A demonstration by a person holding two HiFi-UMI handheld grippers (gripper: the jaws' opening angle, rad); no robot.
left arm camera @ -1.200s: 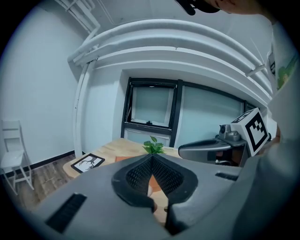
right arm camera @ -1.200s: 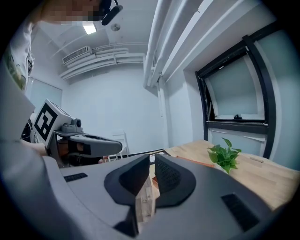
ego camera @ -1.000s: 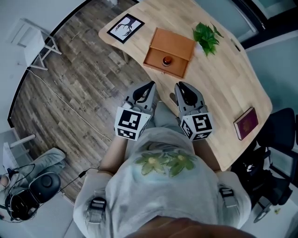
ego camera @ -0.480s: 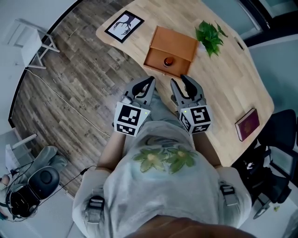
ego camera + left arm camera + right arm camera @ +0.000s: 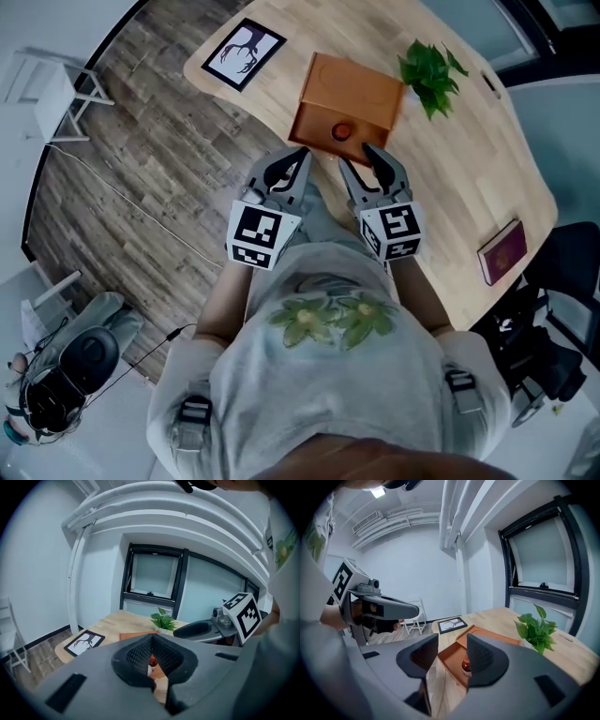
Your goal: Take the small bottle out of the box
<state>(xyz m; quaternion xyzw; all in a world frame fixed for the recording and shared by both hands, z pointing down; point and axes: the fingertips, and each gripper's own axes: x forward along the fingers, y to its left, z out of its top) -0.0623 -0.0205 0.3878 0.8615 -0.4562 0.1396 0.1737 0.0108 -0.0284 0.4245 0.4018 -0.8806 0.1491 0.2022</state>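
An open orange-brown box (image 5: 349,82) stands on the wooden table (image 5: 441,169), and a small red-capped bottle (image 5: 341,132) sits in its near part. My left gripper (image 5: 298,159) hovers just short of the box's near-left corner with its pads together and nothing held. My right gripper (image 5: 356,157) hovers close in front of the bottle; its jaws are opening and nothing is between them. In the right gripper view the bottle (image 5: 465,666) shows through the gap of the right gripper (image 5: 452,651), inside the box (image 5: 451,660). The left gripper view shows the bottle (image 5: 151,662) behind the closed pads.
A framed black-and-white picture (image 5: 244,53) lies at the table's far left. A small green plant (image 5: 431,70) stands right of the box. A dark red booklet (image 5: 502,251) lies near the right edge. A black chair (image 5: 562,309) stands to the right; a white chair (image 5: 66,94) at left.
Both grippers moved forward to the near side of the box. The right jaws went from shut to apart. The left jaws stayed together.
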